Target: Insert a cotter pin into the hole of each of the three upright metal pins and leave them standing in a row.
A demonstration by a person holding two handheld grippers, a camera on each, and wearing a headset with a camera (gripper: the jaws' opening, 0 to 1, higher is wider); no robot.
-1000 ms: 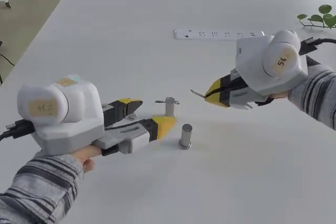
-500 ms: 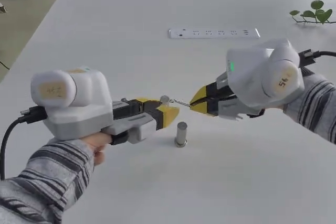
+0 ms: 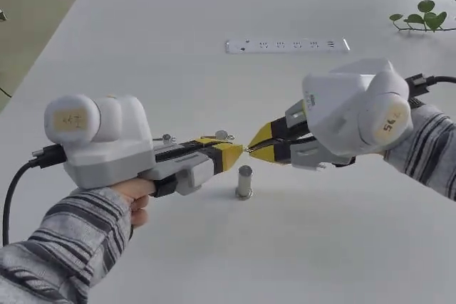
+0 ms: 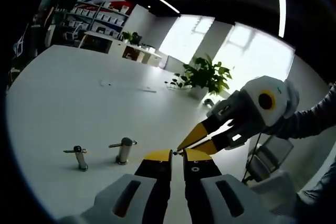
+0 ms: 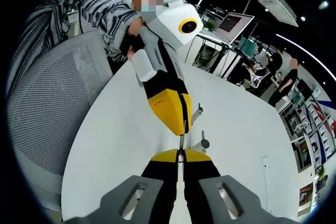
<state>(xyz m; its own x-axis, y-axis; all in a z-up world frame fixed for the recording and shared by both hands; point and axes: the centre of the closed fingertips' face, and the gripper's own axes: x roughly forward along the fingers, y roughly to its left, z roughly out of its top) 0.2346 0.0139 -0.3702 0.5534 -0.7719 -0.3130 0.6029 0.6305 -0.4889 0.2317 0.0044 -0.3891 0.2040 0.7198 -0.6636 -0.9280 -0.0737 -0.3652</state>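
Cotter pin (image 3: 247, 149) at the tip of the left gripper (image 3: 234, 153): too small to make out, can't tell if the jaws pinch it. Two far metal pins (image 3: 223, 134) mostly hidden behind left gripper. Plant (image 3: 422, 16) cut off at right edge.

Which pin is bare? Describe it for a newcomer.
On the white table, find where the left gripper and right gripper nearly meet. The metal pin standing just nearer the person is it: unlike its two neighbours, nothing crosses its top.

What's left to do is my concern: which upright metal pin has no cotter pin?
The bare metal pin standing alone in front; the other two pins carry cotter pins.
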